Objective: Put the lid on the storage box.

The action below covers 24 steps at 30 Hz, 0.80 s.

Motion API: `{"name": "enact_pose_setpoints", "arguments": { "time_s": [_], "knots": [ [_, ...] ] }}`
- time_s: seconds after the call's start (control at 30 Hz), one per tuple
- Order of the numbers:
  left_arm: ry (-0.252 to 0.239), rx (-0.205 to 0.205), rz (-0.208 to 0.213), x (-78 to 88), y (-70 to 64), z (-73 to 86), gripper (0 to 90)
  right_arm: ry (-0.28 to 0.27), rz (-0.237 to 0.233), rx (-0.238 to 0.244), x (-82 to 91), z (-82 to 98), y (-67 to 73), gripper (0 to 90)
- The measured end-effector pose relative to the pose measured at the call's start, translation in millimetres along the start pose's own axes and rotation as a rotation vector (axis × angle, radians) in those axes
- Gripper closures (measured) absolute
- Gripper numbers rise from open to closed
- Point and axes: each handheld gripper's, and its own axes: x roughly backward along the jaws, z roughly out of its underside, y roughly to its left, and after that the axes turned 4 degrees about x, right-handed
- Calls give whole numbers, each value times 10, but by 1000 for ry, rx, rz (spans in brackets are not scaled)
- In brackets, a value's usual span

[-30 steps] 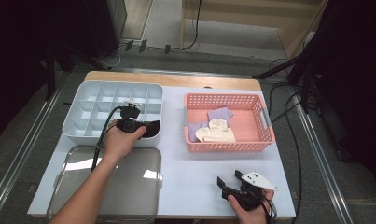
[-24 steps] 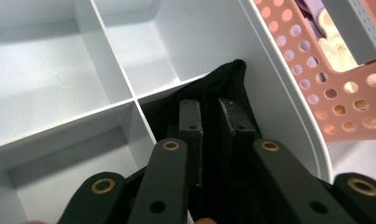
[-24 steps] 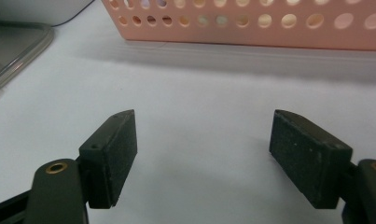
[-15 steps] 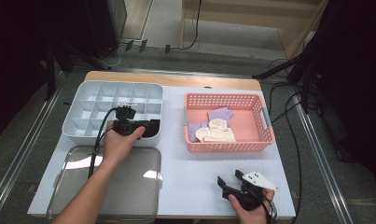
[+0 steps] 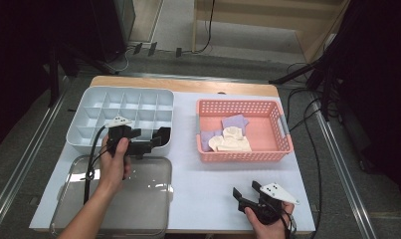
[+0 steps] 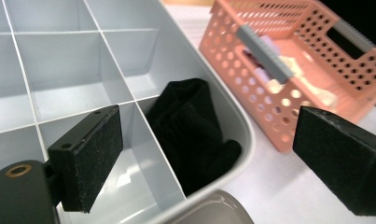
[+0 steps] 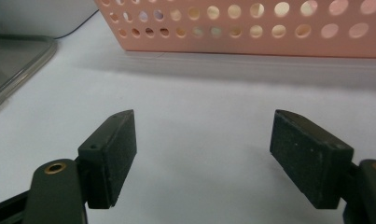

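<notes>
A black cloth (image 6: 190, 126) lies bunched in the front right compartment of the grey divided tray (image 5: 88, 124); it is also visible from above as the black cloth (image 5: 163, 133). My left gripper (image 5: 150, 140) hovers at the tray's front edge and points toward that compartment. Its jaws have just been opening, and in the left gripper view the left gripper (image 6: 209, 140) stands wide with both pads clear of the cloth. My right gripper (image 5: 245, 191) rests near the table's front right. It is seen open and empty over the white tabletop in the right gripper view (image 7: 202, 140).
A pink perforated basket (image 5: 277, 124) at the right holds purple cloths (image 5: 235, 122) and cream cloths (image 5: 233, 144). A clear shallow tray (image 5: 148, 209) lies at the front left, under my left forearm. The table's wooden back edge (image 5: 188, 84) runs behind both containers.
The left jaws opened and let go of the black cloth, which now lies in the compartment. The left hand drew back toward the front left. The right gripper kept still.
</notes>
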Motion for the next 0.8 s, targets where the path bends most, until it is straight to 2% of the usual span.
{"name": "enact_pose_setpoints", "arguments": {
  "time_s": [0.17,0.23,0.37,0.63,0.77,0.8],
  "knots": [
    [-23,-14,3,103,-45,87,91,-5,0,4,4,-9,-6,232],
    [-31,-35,-8,157,-76,162,91,-5,3,3,9,-16,-9,233],
    [-41,-26,-5,215,-102,301,92,-14,4,1,13,-28,-21,236],
    [-59,-35,-12,245,-124,631,92,-27,19,-5,48,-42,-37,245],
    [-43,-55,-34,213,-129,769,92,-36,29,-10,62,-60,-56,250],
    [-38,-50,-22,209,-118,801,92,-38,28,-8,62,-69,-58,251]
  ]
}}
